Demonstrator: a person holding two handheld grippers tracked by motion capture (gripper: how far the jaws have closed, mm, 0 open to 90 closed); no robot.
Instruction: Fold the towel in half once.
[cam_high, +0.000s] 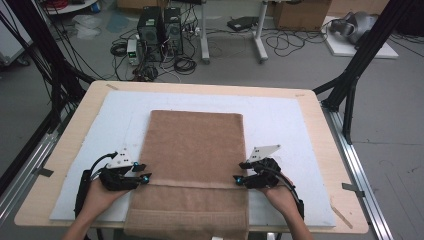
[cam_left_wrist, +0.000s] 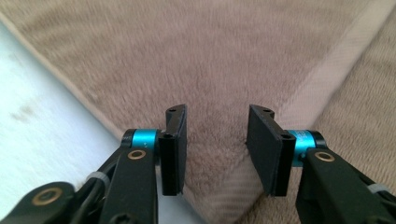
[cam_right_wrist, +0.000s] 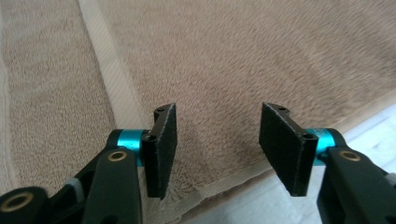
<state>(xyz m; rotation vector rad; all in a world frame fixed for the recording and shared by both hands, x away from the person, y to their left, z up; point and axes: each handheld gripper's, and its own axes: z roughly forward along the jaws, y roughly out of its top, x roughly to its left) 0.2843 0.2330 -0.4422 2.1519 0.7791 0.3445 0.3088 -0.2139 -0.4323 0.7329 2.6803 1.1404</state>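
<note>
Both grippers at the towel's side edges

Left gripper (cam_high: 145, 172) and right gripper (cam_high: 239, 172) stand apart over the towel (cam_high: 192, 145), near the bench's front edge.

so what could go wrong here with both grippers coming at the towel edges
1. The brown towel looks folded over on itself. The left gripper and right gripper stand open over its side edges with nothing pinched, so each might catch only the top layer.
2. The towel's near end hangs over the table edge; a lift could let it drag or slide off.
3. If one gripper grips further in than the other, the fold may come out skewed.
</note>
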